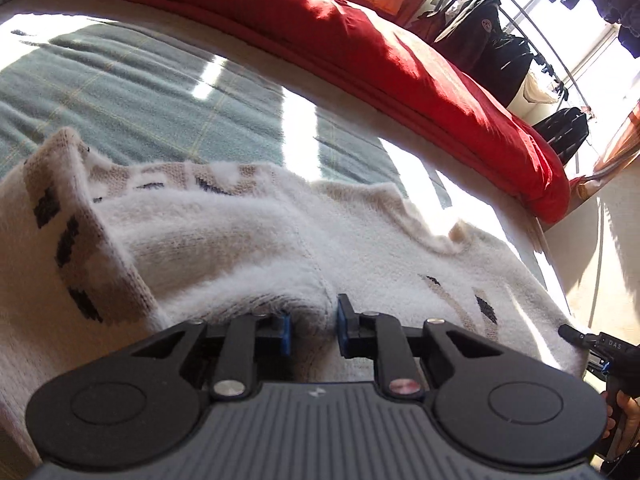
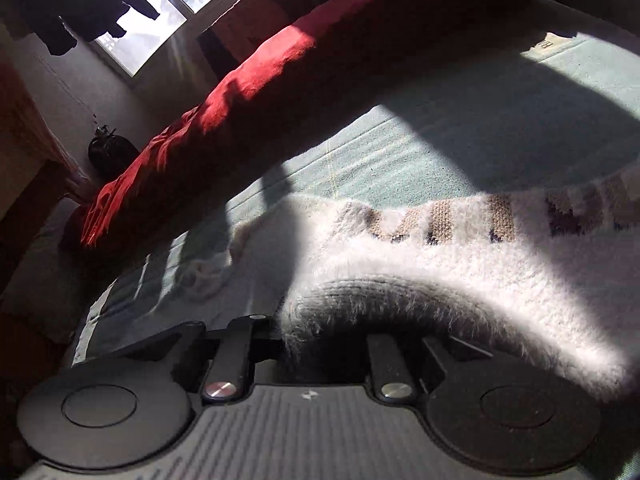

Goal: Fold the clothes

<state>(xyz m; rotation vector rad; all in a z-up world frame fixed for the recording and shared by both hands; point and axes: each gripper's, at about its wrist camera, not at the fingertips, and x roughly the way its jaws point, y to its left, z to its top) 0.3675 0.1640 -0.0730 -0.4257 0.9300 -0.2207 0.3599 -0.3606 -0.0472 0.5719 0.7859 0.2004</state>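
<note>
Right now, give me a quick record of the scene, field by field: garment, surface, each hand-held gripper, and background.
garment: fuzzy white sweater with beige and dark pattern, partly folded
surface: green plaid blanket on a bed
left hand-held gripper: open, sweater fabric between its fingers
right hand-held gripper: fingertips hidden under a sweater fold, state unclear
background: red duvet; dark clothes on a rack by the window

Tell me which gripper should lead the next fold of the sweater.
Right, probably. The right gripper already has a fuzzy fold of the sweater bunched between its fingers at the edge. The left gripper sits over the sweater's middle with a gap between its blue pads, holding nothing.
</note>
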